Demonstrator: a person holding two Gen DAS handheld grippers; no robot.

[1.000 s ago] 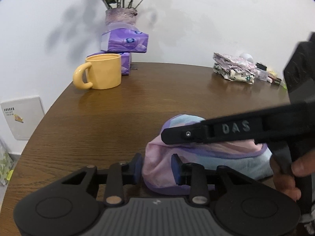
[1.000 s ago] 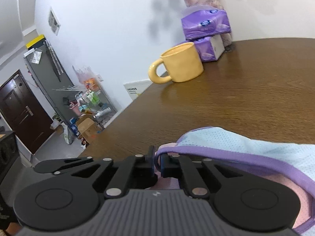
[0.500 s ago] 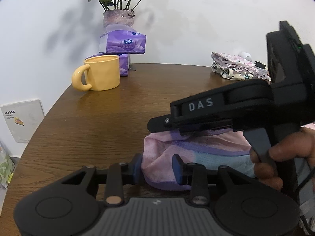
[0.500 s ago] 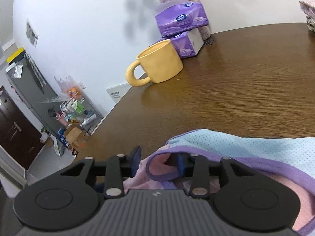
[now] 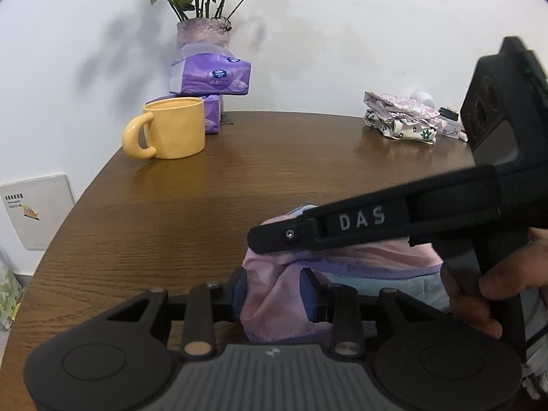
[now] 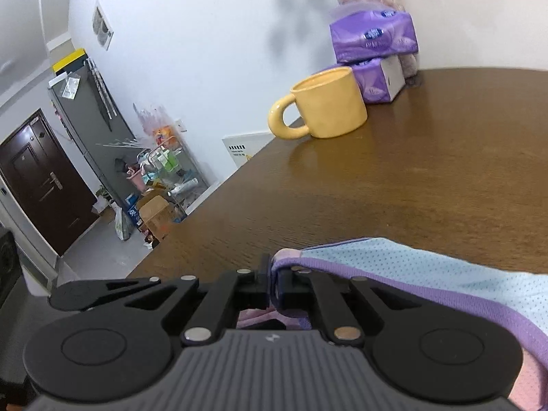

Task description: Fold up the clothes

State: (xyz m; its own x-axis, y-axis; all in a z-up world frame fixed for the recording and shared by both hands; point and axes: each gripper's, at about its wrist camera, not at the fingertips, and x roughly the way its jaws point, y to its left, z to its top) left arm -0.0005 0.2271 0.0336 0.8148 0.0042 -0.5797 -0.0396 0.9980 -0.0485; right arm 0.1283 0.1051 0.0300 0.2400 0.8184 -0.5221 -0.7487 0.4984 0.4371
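A small pink and light-blue mesh garment [image 5: 342, 263] with purple trim lies bunched on the brown table [image 5: 274, 171] near its front edge. My left gripper [image 5: 274, 291] is shut on a thick pink fold at the garment's left end. Held by a hand [image 5: 496, 284], my right gripper [image 5: 260, 238] reaches in from the right just above that fold. In the right wrist view its jaws are closing, and the right gripper [image 6: 272, 274] pinches the purple hem of the garment [image 6: 411, 267] between its pads.
A yellow mug [image 5: 174, 126] stands at the back left, in front of two stacked purple tissue packs [image 5: 212, 78] and a flower vase [image 5: 202, 34]. A stack of folded floral clothes [image 5: 400, 120] lies at the back right. The table's curved edge runs close on the left.
The right gripper opened around the purple hem half a second ago and has closed on it again. It rose a little, then sank back. The left gripper kept its hold.
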